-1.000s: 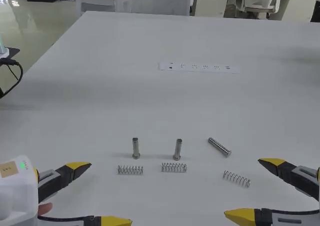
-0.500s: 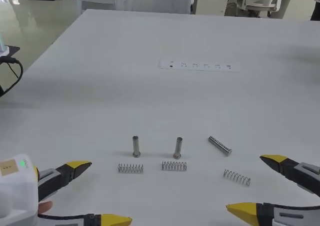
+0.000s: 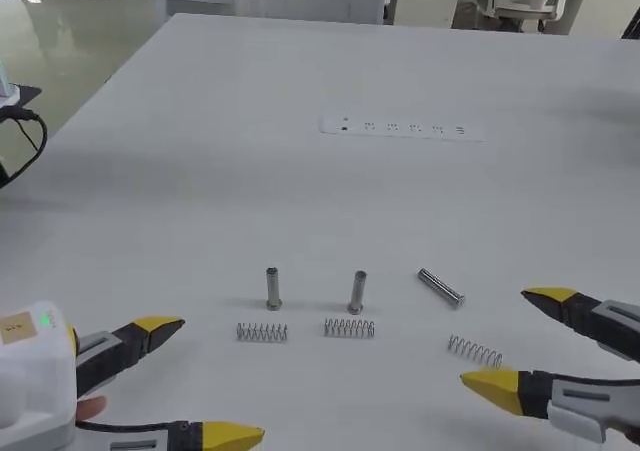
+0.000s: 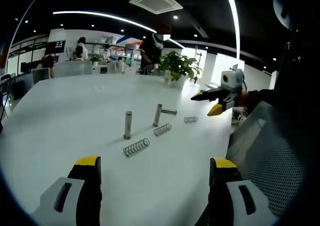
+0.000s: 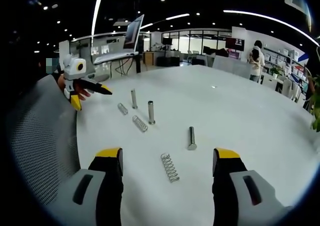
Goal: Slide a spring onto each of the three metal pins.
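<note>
Head view: on the white table (image 3: 200, 171) the middle pin (image 3: 357, 292) stands upright. A second upright pin (image 3: 272, 288) stands to its left, and a lying pin (image 3: 440, 288) rests flat to its right. The middle spring (image 3: 349, 327) lies just in front of the middle pin. The left spring (image 3: 262, 332) lies in front and to the left of it, the right spring (image 3: 474, 351) further off in front and to the right. None of them is on a pin. A power strip (image 3: 402, 128) lies well behind the middle pin. The left gripper (image 3: 195, 379) hovers in front and to the left of that pin, jaws wide apart and empty. The right gripper (image 3: 515, 338) hangs in front and to the right, jaws also spread with nothing between them.

Left gripper view: its yellow-tipped jaws stand wide apart and bare. The three pins and three springs lie ahead, and the right gripper is beyond the middle pin.

Right gripper view: its jaws gape empty. The right spring and lying pin are nearer than the middle pin, the left gripper beyond it.
</note>
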`<state>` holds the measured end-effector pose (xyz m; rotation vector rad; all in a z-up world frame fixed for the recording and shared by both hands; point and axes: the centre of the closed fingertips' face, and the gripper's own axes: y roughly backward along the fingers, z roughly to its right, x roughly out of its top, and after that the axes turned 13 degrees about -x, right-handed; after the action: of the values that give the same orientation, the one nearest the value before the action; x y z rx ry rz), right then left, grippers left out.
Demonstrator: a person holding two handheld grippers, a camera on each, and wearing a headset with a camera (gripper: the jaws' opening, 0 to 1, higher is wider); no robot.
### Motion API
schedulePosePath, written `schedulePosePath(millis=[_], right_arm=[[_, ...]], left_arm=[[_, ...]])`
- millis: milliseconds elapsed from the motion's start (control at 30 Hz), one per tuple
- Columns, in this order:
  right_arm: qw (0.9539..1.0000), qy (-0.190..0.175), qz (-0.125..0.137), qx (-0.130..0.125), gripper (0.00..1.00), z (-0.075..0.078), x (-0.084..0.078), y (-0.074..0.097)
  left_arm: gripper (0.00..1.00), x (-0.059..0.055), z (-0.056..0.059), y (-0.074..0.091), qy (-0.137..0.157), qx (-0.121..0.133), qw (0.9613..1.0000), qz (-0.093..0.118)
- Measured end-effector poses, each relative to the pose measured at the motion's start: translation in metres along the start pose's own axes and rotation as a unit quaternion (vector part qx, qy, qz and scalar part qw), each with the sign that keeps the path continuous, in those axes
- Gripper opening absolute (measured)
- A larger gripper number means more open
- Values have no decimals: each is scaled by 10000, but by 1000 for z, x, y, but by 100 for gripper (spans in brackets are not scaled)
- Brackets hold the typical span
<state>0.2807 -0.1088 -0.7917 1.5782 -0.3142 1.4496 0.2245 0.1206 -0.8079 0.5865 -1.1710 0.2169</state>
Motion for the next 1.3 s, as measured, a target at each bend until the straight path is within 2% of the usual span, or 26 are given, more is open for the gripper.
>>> schedulePosePath(millis=[267, 300, 367, 800, 1100, 1300], right_arm=[[9997, 189, -140, -5, 67, 10, 9, -11], [9996, 225, -159, -41, 66, 17, 11, -15], [9995, 242, -195, -36, 64, 19, 13, -19], [9969, 617, -486, 94, 54, 25, 25, -50], [9930, 845, -812, 130, 50, 28, 21, -72], [9912, 834, -1022, 119, 47, 31, 14, -83]], left_arm=[[86, 1, 0, 0, -8, 21, 10000, 2], [86, 0, -1, 0, -10, 23, 10000, -8], [86, 1, -1, 1, -12, 32, 10000, 0], [85, 4, -6, 5, -29, 170, 9998, 64], [85, 11, -6, 11, -69, 272, 9995, 148], [84, 15, -7, 16, -78, 342, 9992, 205]])
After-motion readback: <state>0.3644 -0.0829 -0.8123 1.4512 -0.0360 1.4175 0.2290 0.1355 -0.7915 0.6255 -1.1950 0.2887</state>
